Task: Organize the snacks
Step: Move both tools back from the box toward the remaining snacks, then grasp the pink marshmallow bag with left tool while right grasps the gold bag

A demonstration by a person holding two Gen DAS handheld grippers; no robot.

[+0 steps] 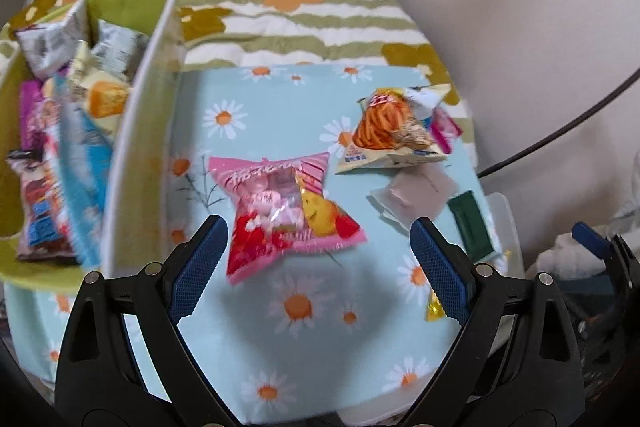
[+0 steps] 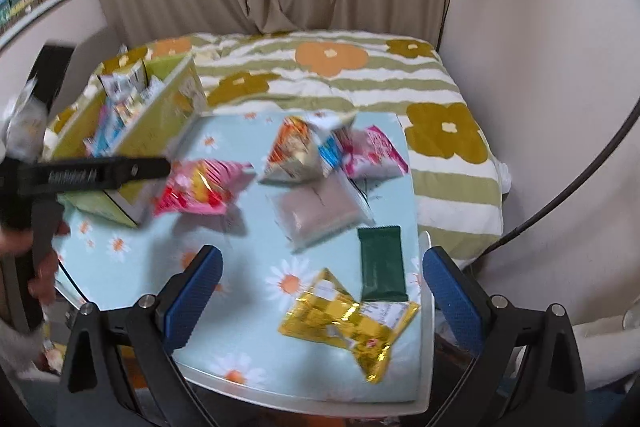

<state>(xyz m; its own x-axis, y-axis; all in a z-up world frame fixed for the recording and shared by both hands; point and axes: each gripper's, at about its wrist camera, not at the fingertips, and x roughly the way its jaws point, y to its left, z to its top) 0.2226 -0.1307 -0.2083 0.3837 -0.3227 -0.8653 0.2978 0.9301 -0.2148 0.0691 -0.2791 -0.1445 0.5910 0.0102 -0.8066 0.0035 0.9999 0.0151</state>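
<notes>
While the left gripper is held low over the daisy-print table, its blue-padded jaws are spread wide and nothing is clamped between them. A pink snack bag is seen lying on the cloth just ahead of the gap between the fingers, untouched by either pad. To the left of that bag, a green storage box is set at the table's edge, and several packets are stacked inside it, among them a silver packet and a blue packet.

Farther right on the table, an orange-striped triangular packet is laid partly over other wrappers, with a pale flat sachet and a dark green bar near it.

From the right wrist view, the right gripper is likewise shown wide open and empty, held above the near edge of the table. A gold foil packet is found between its fingers' line of sight, lying flat on the cloth, with the dark green bar just beyond it and touching or nearly touching its upper edge. A flower-patterned bedcover is spread behind the table.
</notes>
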